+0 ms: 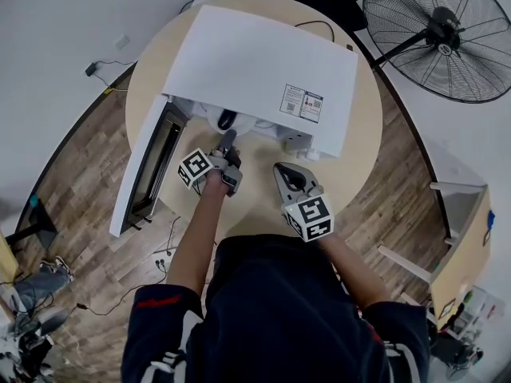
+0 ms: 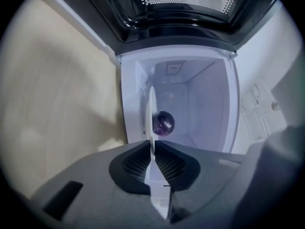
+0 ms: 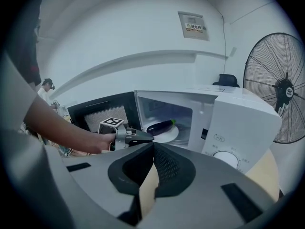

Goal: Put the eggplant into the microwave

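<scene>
On the round table [image 1: 255, 194] we note the white microwave [image 1: 255, 62], the biggest thing in reach, its door [image 1: 148, 174] swung fully open to the left, and a fan [image 1: 447, 34] standing off to the far right. The left gripper [image 1: 229, 142] sits just in front of the open cavity, pointing in, its fingers drawn to a thin slit with nothing between them. The right gripper [image 1: 283, 170] hangs nearer the person, well apart from the oven, fingers likewise closed up and empty. Inside, the white turntable plate [image 3: 170, 135] carries the eggplant [image 3: 161, 126], so we judge the placing done and the door not yet closed. Risks from here, as we judge them: the left gripper is close to the cavity mouth, so a careless pull back or sideways could clip the frame or the door's edge. A knock on the plate's near rim could tip it and set the eggplant rolling toward the opening. A door swung shut with the gripper at the mouth would strike it. The eggplant itself is long, slim and dark glossy purple, with a green cap at its right end, lying on its side across the plate. End-on in the left gripper view it reads as a small shiny purple ball.
</scene>
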{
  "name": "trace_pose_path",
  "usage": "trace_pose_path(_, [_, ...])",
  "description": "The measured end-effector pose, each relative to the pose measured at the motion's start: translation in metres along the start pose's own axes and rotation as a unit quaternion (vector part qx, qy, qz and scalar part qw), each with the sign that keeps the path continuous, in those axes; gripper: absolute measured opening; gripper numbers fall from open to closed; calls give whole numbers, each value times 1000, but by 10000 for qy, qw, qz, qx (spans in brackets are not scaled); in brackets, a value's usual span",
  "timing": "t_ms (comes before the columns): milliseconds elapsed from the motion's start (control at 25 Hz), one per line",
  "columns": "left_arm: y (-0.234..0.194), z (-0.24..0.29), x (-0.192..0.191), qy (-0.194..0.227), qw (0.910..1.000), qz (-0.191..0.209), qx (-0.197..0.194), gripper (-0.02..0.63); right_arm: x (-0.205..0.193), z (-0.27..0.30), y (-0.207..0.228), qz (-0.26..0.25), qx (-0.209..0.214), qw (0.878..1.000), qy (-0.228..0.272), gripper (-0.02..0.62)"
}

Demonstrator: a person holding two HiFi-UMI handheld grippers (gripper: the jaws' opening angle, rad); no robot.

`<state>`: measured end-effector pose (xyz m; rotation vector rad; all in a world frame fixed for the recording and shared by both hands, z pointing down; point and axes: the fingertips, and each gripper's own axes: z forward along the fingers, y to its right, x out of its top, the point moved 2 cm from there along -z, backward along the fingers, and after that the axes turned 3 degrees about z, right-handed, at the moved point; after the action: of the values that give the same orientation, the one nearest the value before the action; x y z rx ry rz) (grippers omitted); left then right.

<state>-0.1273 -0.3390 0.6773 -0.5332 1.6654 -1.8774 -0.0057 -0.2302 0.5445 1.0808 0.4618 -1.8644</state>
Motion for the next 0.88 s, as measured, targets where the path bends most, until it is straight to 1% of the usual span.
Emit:
trace_pose_path(200, [0, 3, 0, -72, 9999, 86, -35, 34, -2, 1, -4, -42, 40, 10000, -30, 11])
trace_pose_path(320, [2, 2, -2, -212, 9991, 367, -14, 42, -4, 1, -5, -55, 46, 10000, -60, 11])
trace_pose_path(360, [2, 2, -4, -287, 9987, 430, -5, 62, -4, 1, -6, -59, 46, 9999, -67, 11])
trace_pose_path(440, [2, -1, -7, -420, 9978, 506, 13, 157, -3, 1, -7, -69, 51, 9999, -66, 11])
trace_pose_path(520, [1, -5, -9, -523, 9962, 685, 82, 183, -2, 1, -8, -75, 66, 9999, -43, 11])
trace_pose_path(600, [-1, -12, -10, -652, 9921, 1048, 228, 187, -1, 1, -9, -84, 80, 9999, -30, 11])
trace_pose_path(680, [-3, -22, -11, -825, 9836, 1549, 409, 187, -2, 1, -9, -92, 88, 9999, -35, 11])
trace_pose_path(760, [-3, -32, -11, -1013, 9704, 2112, 587, 186, -3, 1, -9, -86, 95, 9999, -39, 12])
trace_pose_path(800, [-3, -37, -10, -1100, 9615, 2419, 699, 183, -4, 1, -9, -85, 101, 9999, -42, 11])
trace_pose_path(840, [-3, -42, -8, -1188, 9502, 2755, 840, 175, -4, 1, -9, -88, 109, 9999, -47, 11])
trace_pose_path(880, [-3, -45, -5, -1282, 9361, 3114, 1013, 162, -4, 2, -10, -95, 119, 9999, -54, 11])
